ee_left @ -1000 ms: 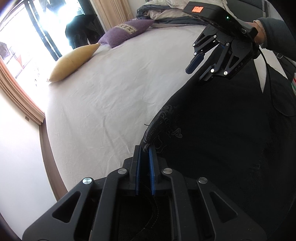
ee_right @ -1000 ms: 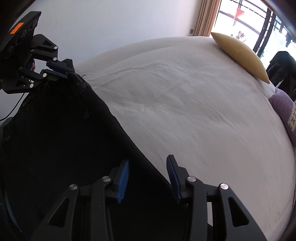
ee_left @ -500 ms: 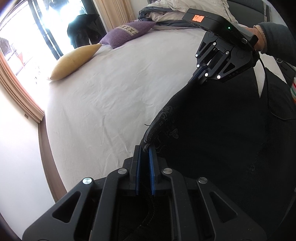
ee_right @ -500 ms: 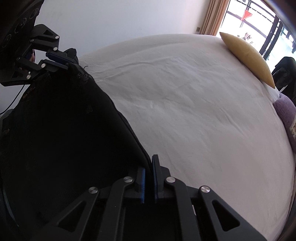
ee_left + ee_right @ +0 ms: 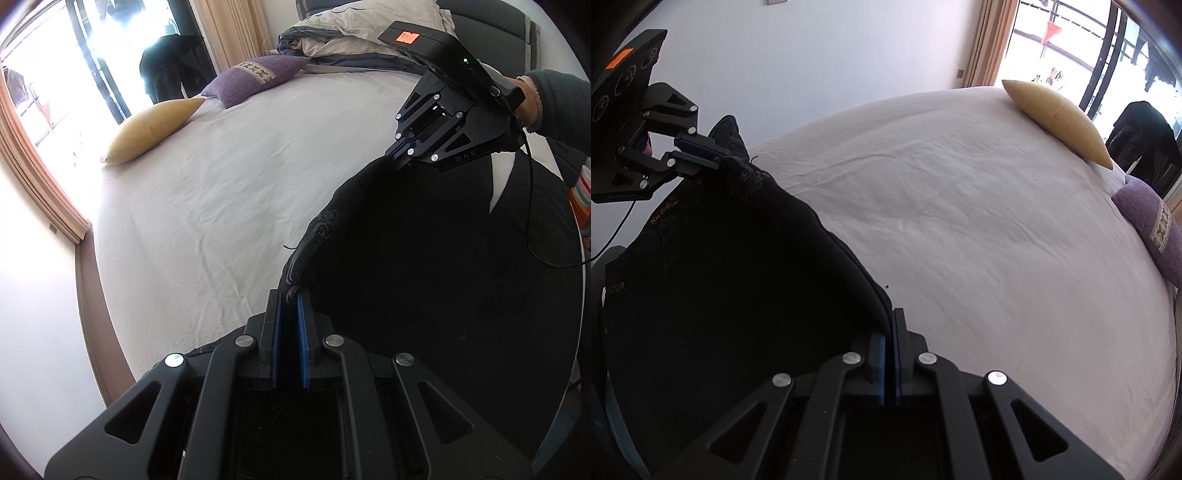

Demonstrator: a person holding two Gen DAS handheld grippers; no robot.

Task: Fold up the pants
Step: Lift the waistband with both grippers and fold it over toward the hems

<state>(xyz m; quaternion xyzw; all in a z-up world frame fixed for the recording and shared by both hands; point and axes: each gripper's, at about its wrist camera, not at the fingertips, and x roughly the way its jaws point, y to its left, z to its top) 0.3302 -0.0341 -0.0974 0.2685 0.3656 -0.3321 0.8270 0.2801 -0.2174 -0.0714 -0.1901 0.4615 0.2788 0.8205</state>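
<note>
The black pants (image 5: pixel 424 258) hang spread between my two grippers above the white bed (image 5: pixel 221 192). My left gripper (image 5: pixel 290 295) is shut on one patterned corner of the pants' edge. My right gripper (image 5: pixel 397 158) is shut on the other corner, up and to the right in the left wrist view. In the right wrist view the right gripper (image 5: pixel 889 321) pinches the pants (image 5: pixel 720 277) at its tips, and the left gripper (image 5: pixel 720 157) holds the far corner at upper left. The lower part of the pants is hidden.
A yellow pillow (image 5: pixel 151 129) and a purple cushion (image 5: pixel 258 75) lie at the far side of the bed, near a bright window. Folded bedding (image 5: pixel 351 40) is at the head. The bed's wooden edge (image 5: pixel 99 317) runs along the wall at left.
My right gripper went from open to shut on the pants' edge. Both grippers have since lifted the pants higher off the bed.
</note>
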